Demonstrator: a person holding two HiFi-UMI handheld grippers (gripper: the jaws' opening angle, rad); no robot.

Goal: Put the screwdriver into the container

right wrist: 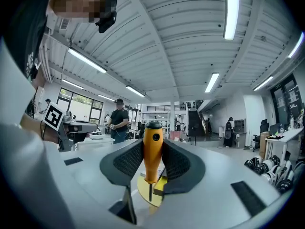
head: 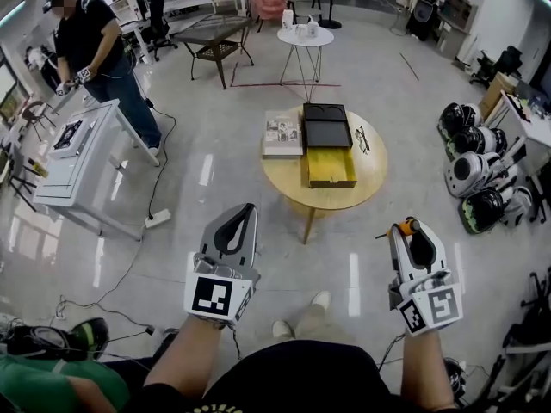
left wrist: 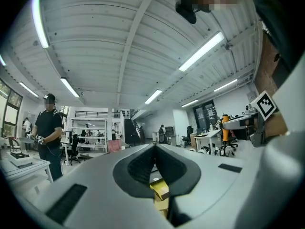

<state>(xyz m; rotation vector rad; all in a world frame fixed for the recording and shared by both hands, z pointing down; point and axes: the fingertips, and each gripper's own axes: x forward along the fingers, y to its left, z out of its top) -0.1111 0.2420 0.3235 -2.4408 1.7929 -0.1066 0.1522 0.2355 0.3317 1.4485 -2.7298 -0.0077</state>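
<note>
Left tool [head: 244, 213] nearest, jaws pressed together with nothing between them. Right tool [head: 408, 231] is clamped on the screwdriver [right wrist: 153, 149], gripping its orange handle. Both are held over the floor, well short of the round surface [head: 284, 181]. The yellow container [head: 331, 168] sits on it, touching a black tray [head: 326, 124] behind.
</note>
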